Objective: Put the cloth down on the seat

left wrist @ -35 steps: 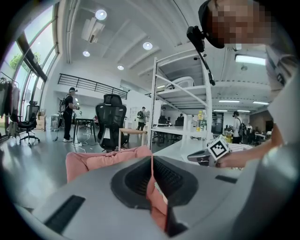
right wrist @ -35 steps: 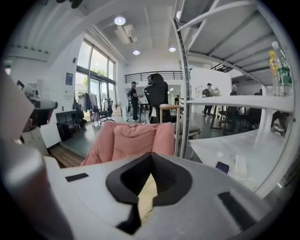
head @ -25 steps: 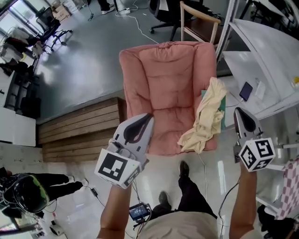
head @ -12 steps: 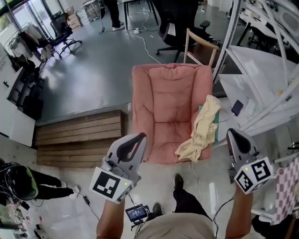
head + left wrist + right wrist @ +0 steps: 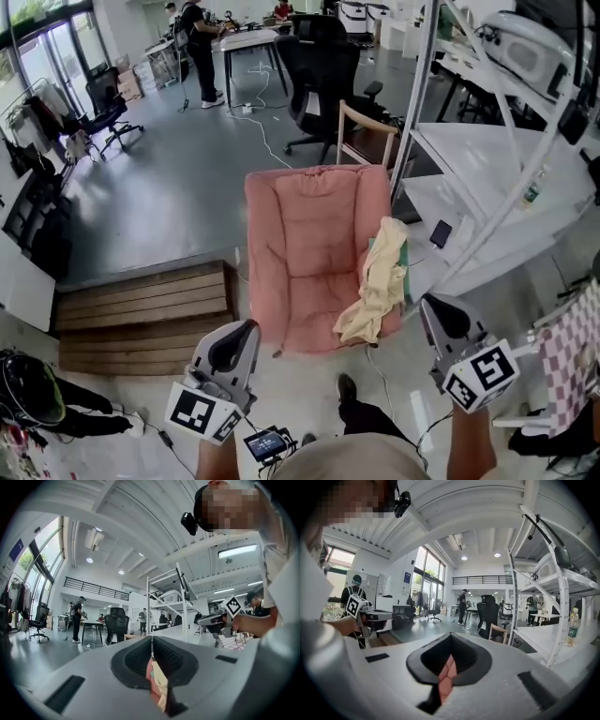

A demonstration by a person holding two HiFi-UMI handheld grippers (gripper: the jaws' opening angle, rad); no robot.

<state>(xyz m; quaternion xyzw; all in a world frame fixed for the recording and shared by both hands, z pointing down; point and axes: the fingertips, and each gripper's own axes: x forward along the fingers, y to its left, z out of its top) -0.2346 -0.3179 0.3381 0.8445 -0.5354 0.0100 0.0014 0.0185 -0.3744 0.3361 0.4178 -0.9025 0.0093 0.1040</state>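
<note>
Left gripper point(image 5: 238, 336) and right gripper point(image 5: 439, 317), both closed and empty, have backed away from the armchair point(image 5: 300, 234), with the cloth point(image 5: 376, 286) unmoved on its right side, so placing looks done.

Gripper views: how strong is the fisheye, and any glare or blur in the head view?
Left gripper view: heavy fisheye, black corners, ceiling beams bowed, windows bright at left. Right gripper view: same distortion, shelf post curved. Head view: sharp, evenly lit; soft sheen on the floor; cloth and armchair crisp.
</note>
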